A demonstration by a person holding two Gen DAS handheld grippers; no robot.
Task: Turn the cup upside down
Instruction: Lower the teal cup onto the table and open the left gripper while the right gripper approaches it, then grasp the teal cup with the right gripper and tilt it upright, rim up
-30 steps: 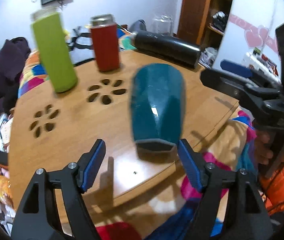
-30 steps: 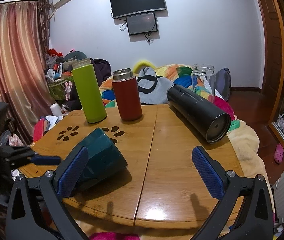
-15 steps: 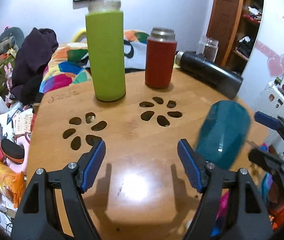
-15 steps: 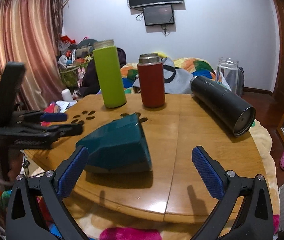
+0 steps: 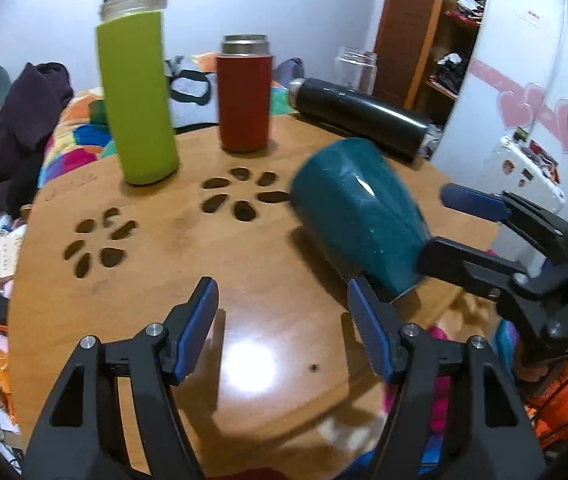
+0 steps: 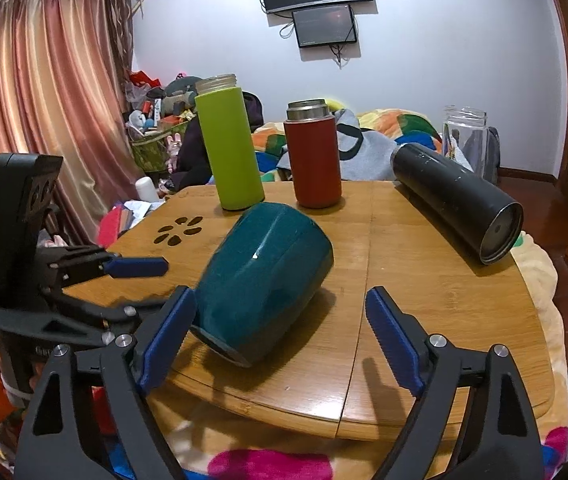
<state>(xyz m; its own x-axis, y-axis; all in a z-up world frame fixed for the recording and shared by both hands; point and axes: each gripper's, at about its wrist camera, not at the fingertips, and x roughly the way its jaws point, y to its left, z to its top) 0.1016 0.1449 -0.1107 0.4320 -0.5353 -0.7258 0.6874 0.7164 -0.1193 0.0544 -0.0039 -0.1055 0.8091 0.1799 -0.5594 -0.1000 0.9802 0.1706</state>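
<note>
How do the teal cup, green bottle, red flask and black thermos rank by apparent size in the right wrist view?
1. Teal cup, though nearest the camera.
2. Black thermos.
3. Green bottle.
4. Red flask.

Left wrist view sits low at the near edge of the surface (image 5: 244, 280), facing across it toward the wardrobe side. Right wrist view looks from the adjacent edge toward the curtain and wall. Both share the teal cup (image 5: 359, 216) (image 6: 264, 276) up close, and each catches the other hand-held gripper.
</note>
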